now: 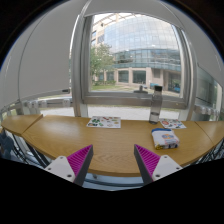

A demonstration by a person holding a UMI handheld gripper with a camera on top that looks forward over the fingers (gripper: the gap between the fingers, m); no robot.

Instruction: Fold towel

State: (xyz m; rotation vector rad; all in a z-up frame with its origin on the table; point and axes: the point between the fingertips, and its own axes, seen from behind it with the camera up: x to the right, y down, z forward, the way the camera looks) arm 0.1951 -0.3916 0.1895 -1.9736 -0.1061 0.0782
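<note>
No towel shows in the gripper view. My gripper (113,163) is open and empty, its two fingers with magenta pads (78,159) spread wide above the near edge of a curved wooden table (100,140). Nothing stands between the fingers.
A flat printed sheet or booklet (103,122) lies at the table's far middle. A small box (165,139) sits ahead of the right finger, with another flat item (171,124) beyond it. Large windows (135,55) with a building outside stand behind the table.
</note>
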